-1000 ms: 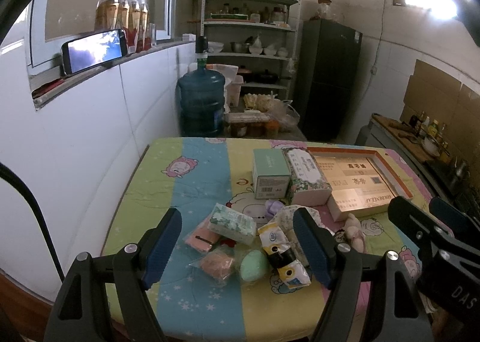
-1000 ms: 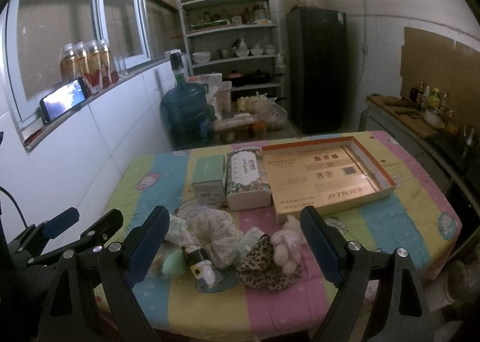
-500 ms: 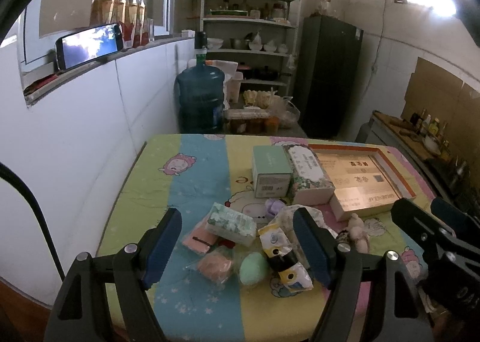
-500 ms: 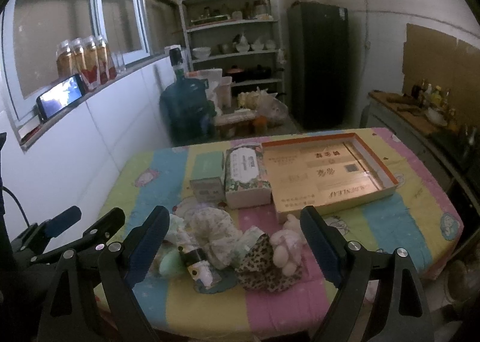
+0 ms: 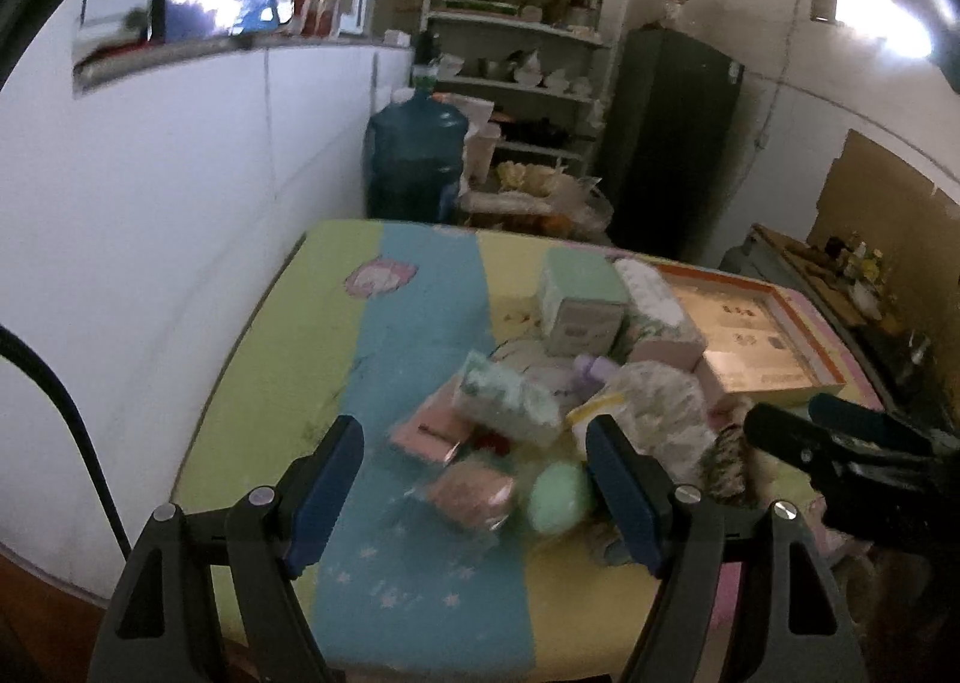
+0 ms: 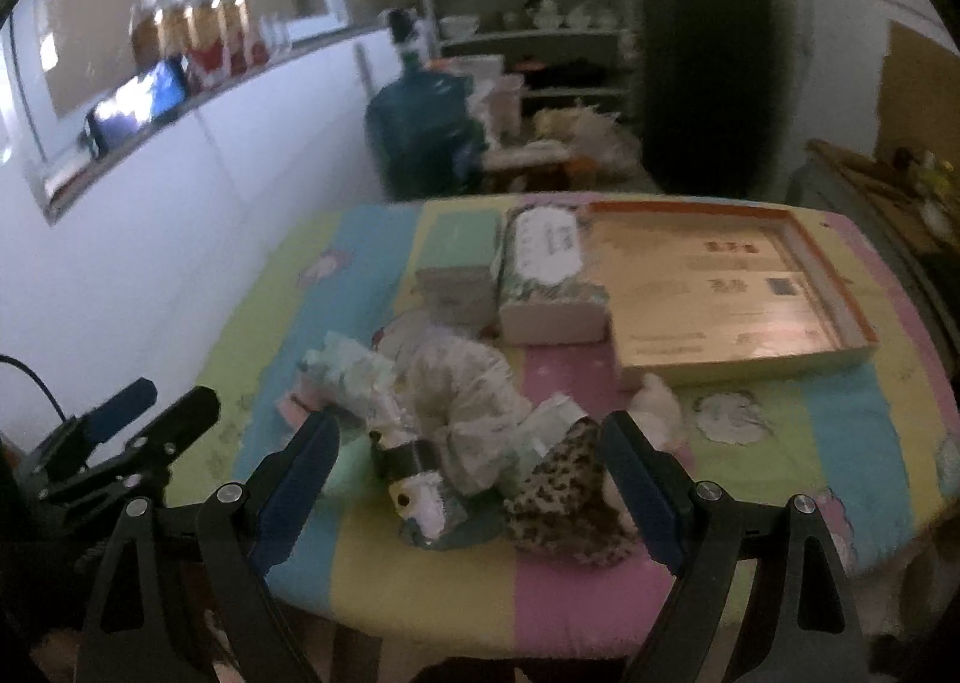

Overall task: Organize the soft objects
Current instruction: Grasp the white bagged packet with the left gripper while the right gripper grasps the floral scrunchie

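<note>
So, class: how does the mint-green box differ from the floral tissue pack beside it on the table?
The mint-green box is plain-topped and narrower; the floral tissue pack carries a white label on top, patterned sides, and looks wider and longer. The box lies further from the orange-rimmed tray; the pack sits against it. Both are blocky and lie flat, side by side.

Your table (image 6: 840, 401) wears a matt striped cloth. At twelve o'clock of the heap, the shallow box (image 6: 738, 311) looks like glossy cardboard. The leopard-print pouch (image 6: 564, 497) is soft fabric; the pink pack (image 5: 474, 494) sits in shiny clear plastic wrap. The green egg (image 5: 558, 497) looks smooth and matt.
</note>
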`<state>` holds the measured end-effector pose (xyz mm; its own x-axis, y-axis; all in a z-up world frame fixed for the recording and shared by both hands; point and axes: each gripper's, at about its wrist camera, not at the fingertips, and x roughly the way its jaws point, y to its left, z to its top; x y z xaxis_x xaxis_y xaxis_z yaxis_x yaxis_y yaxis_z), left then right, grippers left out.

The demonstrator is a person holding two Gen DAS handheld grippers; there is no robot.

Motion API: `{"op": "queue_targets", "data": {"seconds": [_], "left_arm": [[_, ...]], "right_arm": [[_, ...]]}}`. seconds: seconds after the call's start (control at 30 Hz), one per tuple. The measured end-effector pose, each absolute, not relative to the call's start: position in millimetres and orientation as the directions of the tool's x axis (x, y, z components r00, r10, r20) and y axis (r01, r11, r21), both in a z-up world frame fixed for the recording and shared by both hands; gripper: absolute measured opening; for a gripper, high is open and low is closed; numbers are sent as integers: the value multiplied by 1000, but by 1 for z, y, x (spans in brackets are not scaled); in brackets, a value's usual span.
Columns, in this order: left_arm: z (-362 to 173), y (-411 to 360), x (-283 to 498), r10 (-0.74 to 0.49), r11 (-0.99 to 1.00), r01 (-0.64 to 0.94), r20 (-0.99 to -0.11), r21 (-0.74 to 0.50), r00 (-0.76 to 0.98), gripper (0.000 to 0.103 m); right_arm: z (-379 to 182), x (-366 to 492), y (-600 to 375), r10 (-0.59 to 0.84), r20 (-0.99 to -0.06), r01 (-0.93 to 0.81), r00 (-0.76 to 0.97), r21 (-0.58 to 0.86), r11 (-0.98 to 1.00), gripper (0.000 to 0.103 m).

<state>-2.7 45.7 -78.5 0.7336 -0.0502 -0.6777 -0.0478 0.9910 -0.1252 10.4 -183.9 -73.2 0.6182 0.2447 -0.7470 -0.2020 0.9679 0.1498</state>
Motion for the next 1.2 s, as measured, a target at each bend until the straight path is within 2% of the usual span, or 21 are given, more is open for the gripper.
{"op": "queue_targets", "data": {"seconds": [0.13, 0.33, 0.47, 0.67, 0.73, 0.83, 0.93, 1.0, 1.1, 1.2], "left_arm": [[-95, 49, -4, -56, 988, -58, -694, -140, 718, 77], [-118, 33, -2, -139, 984, 20, -695, -176, 705, 77], [-129, 15, 3, -185, 981, 95, -686, -168, 703, 76], [-135, -19, 8, -200, 974, 222, -655, -50, 729, 74], [-135, -22, 11, -212, 970, 239, -658, -50, 723, 70], [-130, -25, 16, -253, 962, 255, -648, -93, 719, 70], [-128, -29, 26, -263, 962, 245, -650, -121, 713, 70], [-132, -32, 36, -252, 967, 217, -668, -137, 700, 70], [-139, -34, 49, -248, 969, 184, -703, -167, 667, 70], [-147, -35, 59, -267, 963, 160, -724, -214, 636, 67]], "right_arm": [[-90, 32, -184, 250, -762, -230, 598, 136, 964, 89], [-100, 58, -190, 270, -770, -266, 578, 135, 954, 88], [-107, 73, -189, 299, -785, -307, 542, 146, 940, 75], [-118, 89, -186, 340, -801, -366, 492, 164, 916, 69], [-122, 92, -183, 360, -809, -389, 464, 179, 904, 67], [-129, 98, -178, 368, -821, -423, 436, 174, 889, 63], [-136, 105, -174, 373, -832, -446, 410, 173, 878, 50], [-140, 108, -172, 374, -844, -455, 385, 180, 872, 32], [-146, 113, -173, 378, -857, -461, 351, 193, 866, 15], [-141, 111, -177, 401, -847, -467, 350, 213, 858, 12]]}}
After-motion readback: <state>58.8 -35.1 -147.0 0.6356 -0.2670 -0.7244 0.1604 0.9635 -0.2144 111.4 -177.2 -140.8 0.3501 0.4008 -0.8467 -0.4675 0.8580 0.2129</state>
